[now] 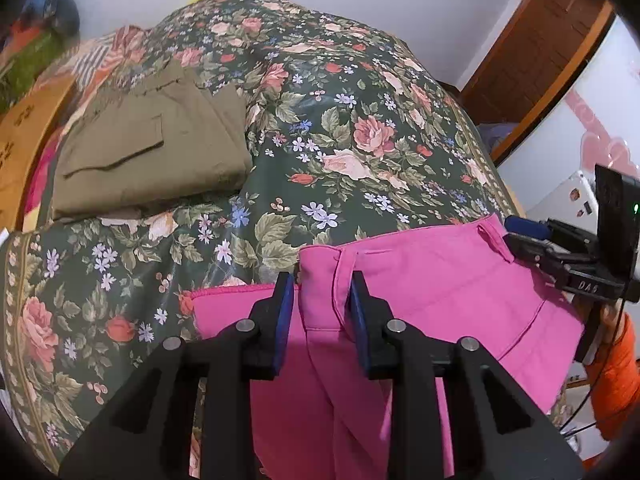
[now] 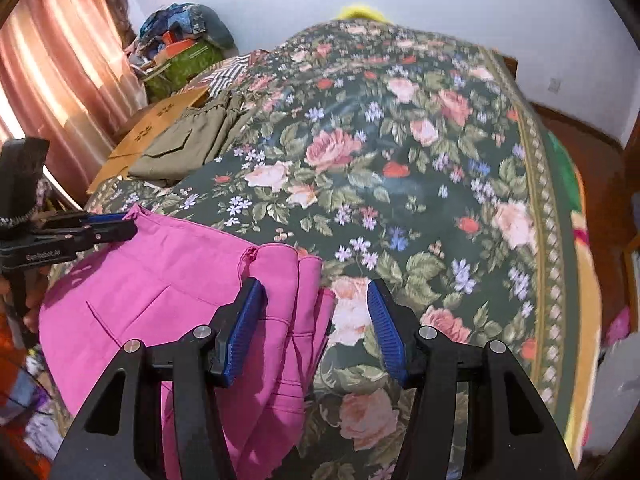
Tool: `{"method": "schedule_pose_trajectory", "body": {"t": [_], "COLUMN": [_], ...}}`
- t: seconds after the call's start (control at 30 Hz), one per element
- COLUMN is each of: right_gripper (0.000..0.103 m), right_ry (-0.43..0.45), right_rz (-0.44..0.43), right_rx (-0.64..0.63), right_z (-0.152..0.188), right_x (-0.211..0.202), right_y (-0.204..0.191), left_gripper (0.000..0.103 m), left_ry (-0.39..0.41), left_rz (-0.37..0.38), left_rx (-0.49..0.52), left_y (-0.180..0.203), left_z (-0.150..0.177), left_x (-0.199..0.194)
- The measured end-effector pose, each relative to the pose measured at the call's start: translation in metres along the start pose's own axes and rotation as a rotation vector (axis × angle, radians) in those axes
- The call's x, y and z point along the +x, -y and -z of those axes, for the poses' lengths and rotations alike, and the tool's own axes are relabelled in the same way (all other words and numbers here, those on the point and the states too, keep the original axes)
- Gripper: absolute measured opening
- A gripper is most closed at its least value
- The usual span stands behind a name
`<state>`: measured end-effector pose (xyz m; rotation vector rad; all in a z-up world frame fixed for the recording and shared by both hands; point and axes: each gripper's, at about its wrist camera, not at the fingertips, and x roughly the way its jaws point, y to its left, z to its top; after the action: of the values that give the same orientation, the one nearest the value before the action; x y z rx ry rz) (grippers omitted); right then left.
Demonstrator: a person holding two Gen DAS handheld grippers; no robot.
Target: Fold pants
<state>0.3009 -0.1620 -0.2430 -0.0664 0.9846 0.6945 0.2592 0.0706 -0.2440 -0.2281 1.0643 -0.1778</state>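
Note:
Pink pants (image 1: 432, 292) lie folded on the flowered bedspread (image 1: 340, 128) at its near edge. My left gripper (image 1: 322, 300) has its blue pads on either side of a raised fold at the waistband's left end, with a small gap to each pad. My right gripper (image 2: 316, 308) is open over the right end of the pink pants (image 2: 168, 292); its left pad (image 2: 244, 328) lies over the cloth and its right pad over bare bedspread (image 2: 420, 184). Each gripper also shows at the edge of the other view, the right one (image 1: 520, 240) and the left one (image 2: 120, 228).
Folded olive-green pants (image 1: 152, 148) lie at the bed's far left, also in the right wrist view (image 2: 188, 140). A cardboard box (image 2: 160, 120) and a heap of clothes (image 2: 184, 44) stand left of the bed by the pink curtain (image 2: 60, 80). A wooden door frame (image 1: 560, 60) stands right.

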Motion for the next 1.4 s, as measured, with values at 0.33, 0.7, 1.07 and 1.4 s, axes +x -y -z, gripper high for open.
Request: {"method": "schedule_pose_trajectory", "body": {"t": [0.33, 0.7, 1.07, 1.4], "right_gripper": [0.051, 0.055, 0.055, 0.065], "right_ry": [0.049, -0.022, -0.021, 0.018], "right_rz": [0.044, -0.012, -0.009, 0.011], "right_rx": [-0.043, -0.066, -0.039, -0.051], "right_z": [0.004, 0.035, 0.043, 0.032], "right_x": [-0.041, -0.031, -0.032, -0.050], "right_y": [-0.016, -0.042, -0.040, -0.044], "left_gripper": [0.036, 0.040, 0.046, 0.073], "left_ry": [0.051, -0.021, -0.086, 0.050], "left_rz": [-0.023, 0.054, -0.137, -0.022], "left_rx": [0.011, -0.073, -0.092, -0.086], "left_y": [-0.004, -0.016, -0.049, -0.025], "left_z": [0.013, 0.076, 0.104, 0.072], "left_x": [-0.062, -0.064, -0.053, -0.084]}}
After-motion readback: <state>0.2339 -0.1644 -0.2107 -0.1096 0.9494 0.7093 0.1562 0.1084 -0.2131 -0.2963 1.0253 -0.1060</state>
